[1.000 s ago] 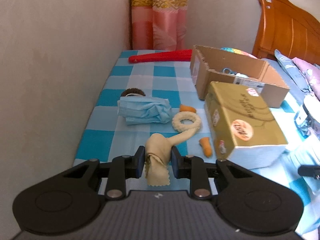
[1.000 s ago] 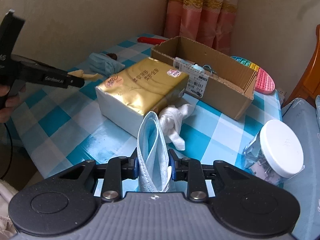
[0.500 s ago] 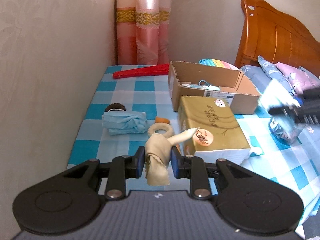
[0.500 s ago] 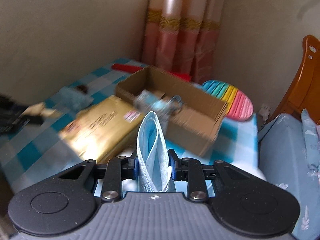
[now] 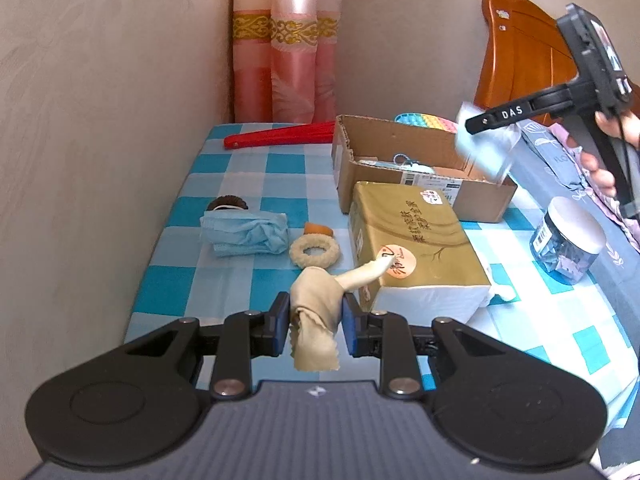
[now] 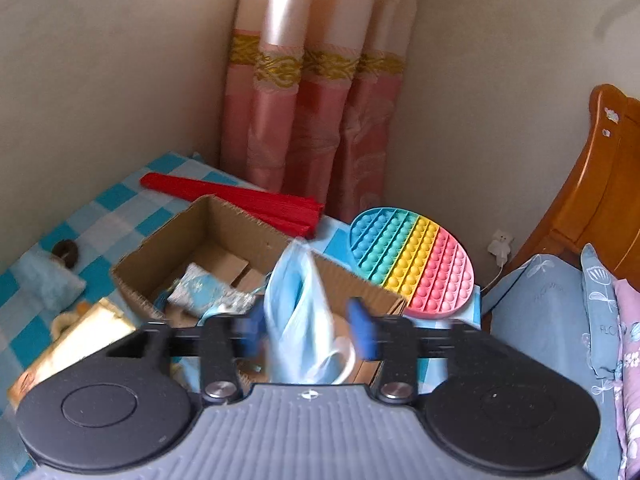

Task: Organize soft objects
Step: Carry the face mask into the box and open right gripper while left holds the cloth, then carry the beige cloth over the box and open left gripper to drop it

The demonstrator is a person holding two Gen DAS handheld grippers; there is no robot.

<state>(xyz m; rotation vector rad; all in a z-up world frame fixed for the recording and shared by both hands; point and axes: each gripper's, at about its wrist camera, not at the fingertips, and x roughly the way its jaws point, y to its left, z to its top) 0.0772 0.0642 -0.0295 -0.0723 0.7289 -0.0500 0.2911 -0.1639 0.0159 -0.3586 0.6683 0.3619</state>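
A blue face mask (image 6: 300,316) was seen between the jaws of the right gripper (image 6: 306,330), which had just been opening and were no longer squeezed on it. It was held by a hand (image 5: 608,152) above the open cardboard box (image 6: 168,256), where a small patterned pouch (image 6: 204,292) already lay. A soft tan cloth (image 5: 316,312) was pinched tight in the left gripper (image 5: 316,330), above the checked table (image 5: 240,184). Another crumpled blue mask (image 5: 246,232) was left near a fluffy ring (image 5: 314,250).
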